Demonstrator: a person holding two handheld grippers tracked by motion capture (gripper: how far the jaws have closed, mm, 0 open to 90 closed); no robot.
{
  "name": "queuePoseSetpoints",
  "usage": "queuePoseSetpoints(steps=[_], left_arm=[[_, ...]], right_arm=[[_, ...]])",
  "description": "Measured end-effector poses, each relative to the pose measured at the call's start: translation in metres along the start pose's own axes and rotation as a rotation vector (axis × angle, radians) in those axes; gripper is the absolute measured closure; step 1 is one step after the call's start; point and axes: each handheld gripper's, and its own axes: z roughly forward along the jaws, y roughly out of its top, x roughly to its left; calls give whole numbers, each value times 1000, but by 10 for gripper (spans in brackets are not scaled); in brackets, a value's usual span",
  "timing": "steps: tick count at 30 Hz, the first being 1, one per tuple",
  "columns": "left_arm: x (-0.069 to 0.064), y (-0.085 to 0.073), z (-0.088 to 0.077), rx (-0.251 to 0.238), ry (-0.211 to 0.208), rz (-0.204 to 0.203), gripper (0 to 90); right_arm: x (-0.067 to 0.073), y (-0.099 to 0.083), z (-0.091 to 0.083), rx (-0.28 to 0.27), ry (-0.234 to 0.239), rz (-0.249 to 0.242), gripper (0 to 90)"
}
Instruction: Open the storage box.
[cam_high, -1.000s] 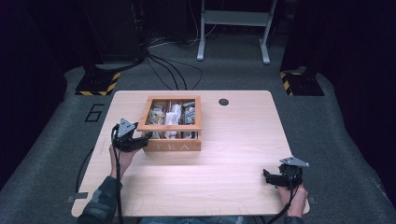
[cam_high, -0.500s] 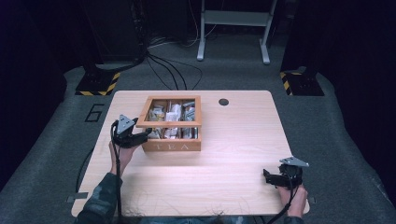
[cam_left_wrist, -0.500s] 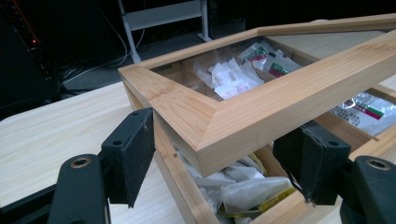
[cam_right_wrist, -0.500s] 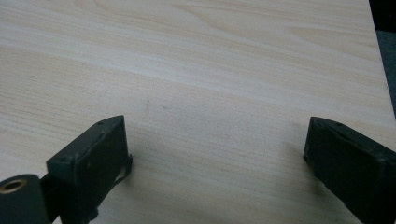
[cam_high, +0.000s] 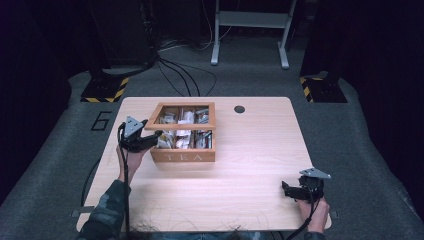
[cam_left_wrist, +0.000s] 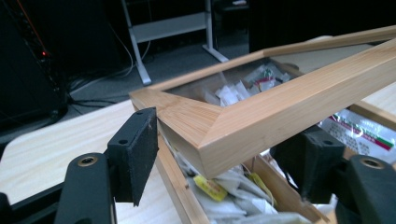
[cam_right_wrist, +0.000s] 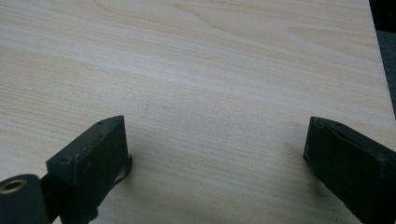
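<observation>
Tea box, frame centre: lid tilted up, its corner between the wide left gripper, apparently for opening. Right gripper, lower right: wide, empty, idle over the table.

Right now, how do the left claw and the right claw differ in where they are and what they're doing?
The left claw straddles a corner of the tea box's lid frame, which is tilted up off the tea box; the right claw has only bare table between its jaws. The left claw is at the box's left side; the right claw sits near the table's front right corner, well apart from the box. Both are hand-held with jaws spread.
</observation>
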Motion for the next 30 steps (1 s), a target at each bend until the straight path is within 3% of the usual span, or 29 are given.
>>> queuePoseSetpoints(steps=[6, 21, 30], left_arm=[[3, 6, 2, -16, 6, -14, 350], [10, 11, 3, -44, 24, 15, 445], [12, 22, 5, -49, 54, 78, 496]], right_arm=[[0, 0, 0, 0, 0, 0, 59], [0, 0, 0, 0, 0, -1, 59], [0, 0, 0, 2, -2, 1, 62]])
